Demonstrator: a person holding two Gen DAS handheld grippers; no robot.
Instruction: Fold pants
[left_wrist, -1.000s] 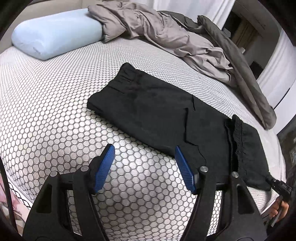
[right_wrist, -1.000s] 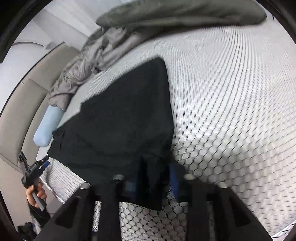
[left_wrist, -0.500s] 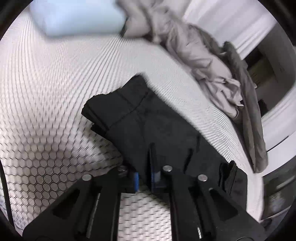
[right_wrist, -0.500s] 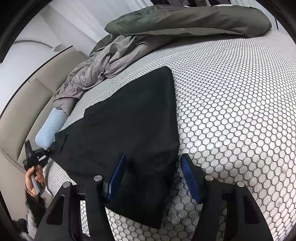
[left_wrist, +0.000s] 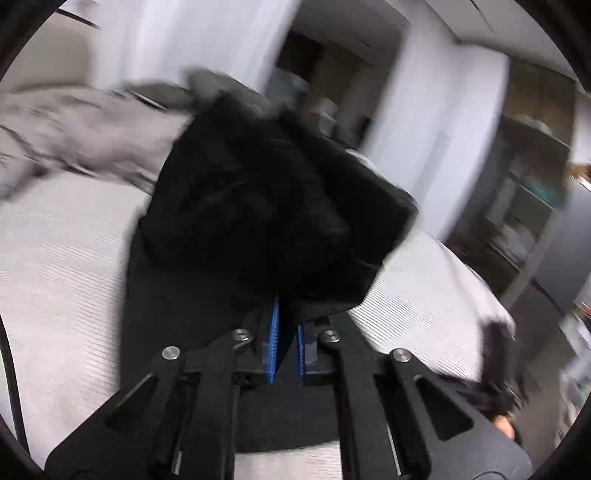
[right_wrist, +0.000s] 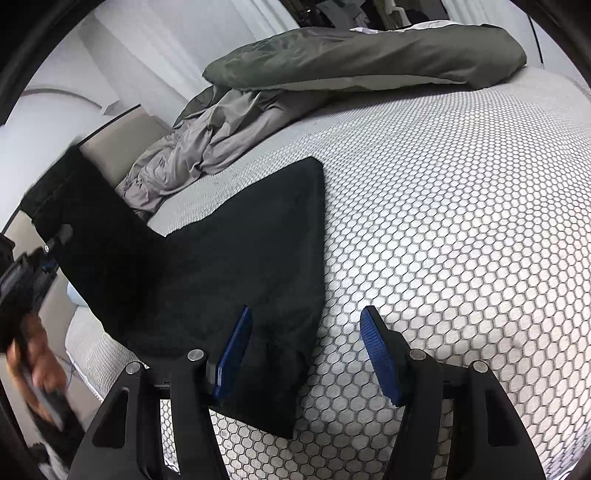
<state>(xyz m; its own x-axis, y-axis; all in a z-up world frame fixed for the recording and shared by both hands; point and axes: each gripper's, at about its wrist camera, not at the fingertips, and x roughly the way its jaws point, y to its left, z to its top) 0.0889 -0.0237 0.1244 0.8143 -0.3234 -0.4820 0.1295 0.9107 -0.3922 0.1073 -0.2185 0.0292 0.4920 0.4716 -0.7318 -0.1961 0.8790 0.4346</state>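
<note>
Folding is under way: the end of the black pants (left_wrist: 280, 206) that lay flat on the bed (left_wrist: 62, 258) a second ago has been pinched by the left gripper (left_wrist: 286, 332) and lifted, so that the cloth now hangs bunched in front of its camera, the blue pads pressed together on the fabric and just starting to ease apart; a second ago that gripper stood spread above the bare mattress, so the grab and the lift are both new, and the carried end looks ready to be laid over the rest; the right gripper (right_wrist: 306, 354), which was clamped on the near end a second ago, is now spread, with the near corner of the pants (right_wrist: 236, 266) lying loose between its fingers and not pressed; the left view is blurred and shows little beyond the raised bundle, a grey blanket (left_wrist: 81, 125) and the room behind; only the right view shows the honeycomb bed cover (right_wrist: 461, 229), the lower half of the pants resting flat on it, and the raised end held up at the far left by a hand (right_wrist: 33, 350)
</note>
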